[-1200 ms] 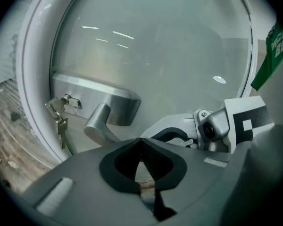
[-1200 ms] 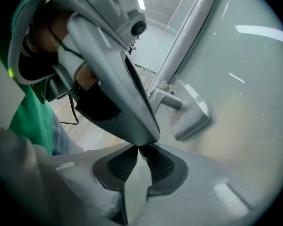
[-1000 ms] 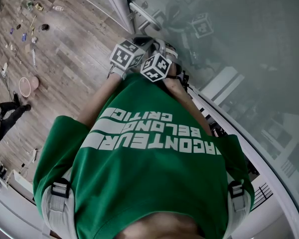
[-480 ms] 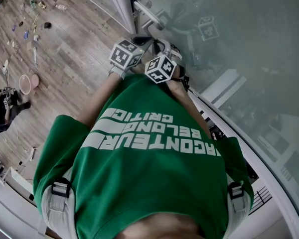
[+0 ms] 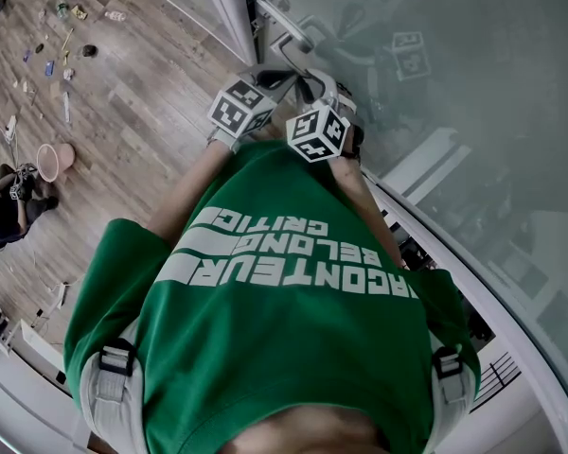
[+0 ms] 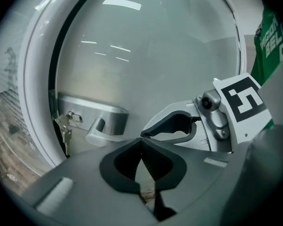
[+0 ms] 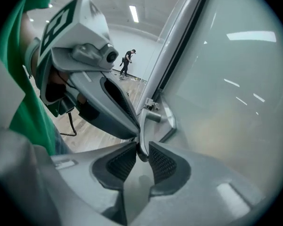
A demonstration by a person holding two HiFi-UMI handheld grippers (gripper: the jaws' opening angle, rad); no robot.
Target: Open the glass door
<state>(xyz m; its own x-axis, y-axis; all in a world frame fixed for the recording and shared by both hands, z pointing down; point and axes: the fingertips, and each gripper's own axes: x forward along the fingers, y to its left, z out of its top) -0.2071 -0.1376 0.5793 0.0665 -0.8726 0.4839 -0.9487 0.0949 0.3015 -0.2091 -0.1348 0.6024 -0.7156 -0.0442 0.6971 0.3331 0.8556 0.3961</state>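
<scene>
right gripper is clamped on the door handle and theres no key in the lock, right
Not quite. There are keys at the lock: one sits in it beside the handle plate and another hangs from it, as the left gripper view shows. The rest holds: the right gripper is clamped on the end of the handle, as the right gripper view shows.

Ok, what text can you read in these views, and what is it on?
"CRITIC": green shirt, white print, upside down in head view.
"BELONG": same shirt.
"ACONTEUR": same shirt; its start may be cut off.
Marker cubes: black-and-white patterns only, no words.
</scene>
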